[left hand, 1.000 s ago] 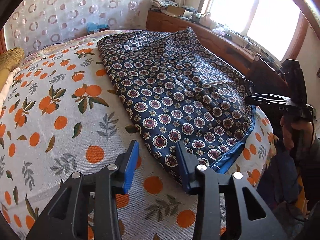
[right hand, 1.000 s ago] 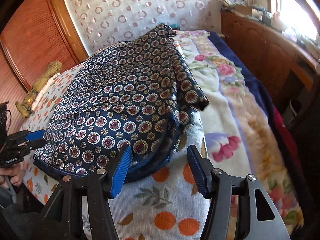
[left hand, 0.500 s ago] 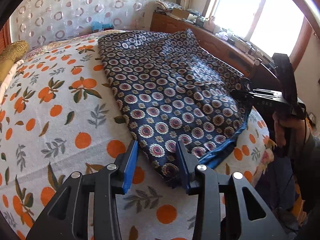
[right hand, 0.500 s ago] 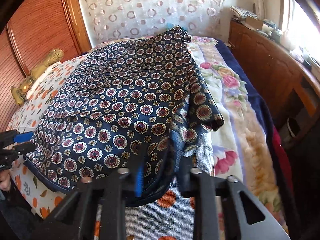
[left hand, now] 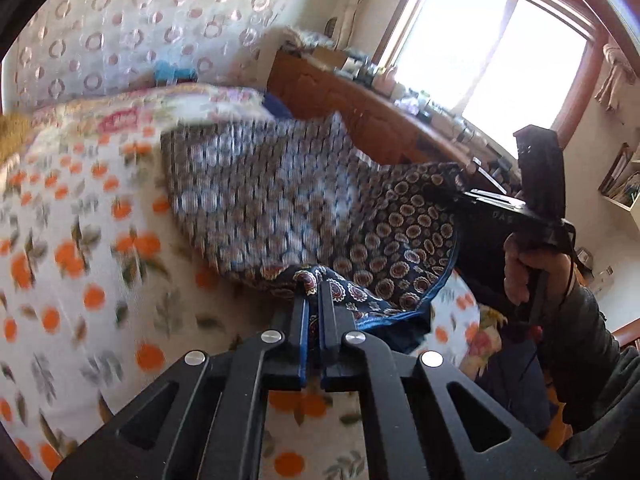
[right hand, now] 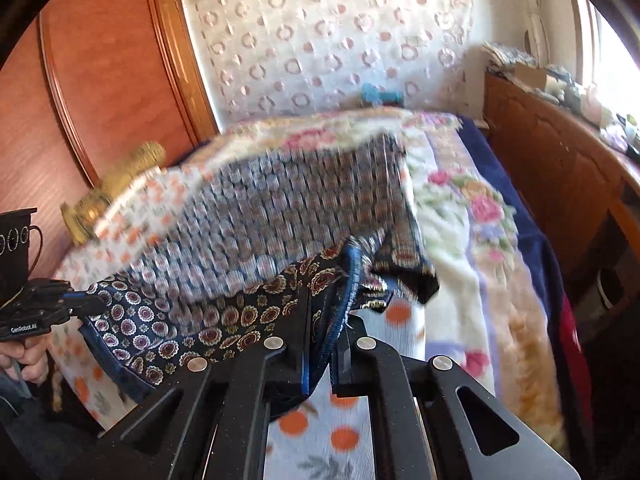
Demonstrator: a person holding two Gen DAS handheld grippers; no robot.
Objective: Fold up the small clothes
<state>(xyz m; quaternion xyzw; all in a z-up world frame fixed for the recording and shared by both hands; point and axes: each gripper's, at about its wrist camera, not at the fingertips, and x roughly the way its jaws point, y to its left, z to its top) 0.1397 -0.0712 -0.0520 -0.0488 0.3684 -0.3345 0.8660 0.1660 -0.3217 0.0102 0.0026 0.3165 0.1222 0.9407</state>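
Note:
A navy garment (left hand: pixel 400 232) with round medallion print and a blue hem lies spread on the bed; its far part is blurred. In the left wrist view my left gripper (left hand: pixel 316 284) has its jaws closing tight on the near left corner, with cloth pinched between the pads. In the right wrist view my right gripper (right hand: pixel 332 320) has its jaws closing on the near right corner of the garment (right hand: pixel 224 312), the blue hem running between the fingers. The near edge hangs lifted between both grippers. Each view shows the other gripper at the cloth's opposite corner: the right gripper (left hand: pixel 434 192), the left gripper (right hand: pixel 80 300).
The bed has an orange-print sheet (left hand: pixel 80 280) and a floral blanket (right hand: pixel 460 220) on its right side. A wooden cabinet (right hand: pixel 540 160) with clutter runs along the right under a window (left hand: pixel 500 48). A wooden wardrobe (right hand: pixel 100 80) and a gold figure (right hand: pixel 108 192) stand at the left.
Both grippers have shut on the garment's near corners and risen. The near edge has lifted off the sheet; the views tilted upward and the cloth blurs with motion.

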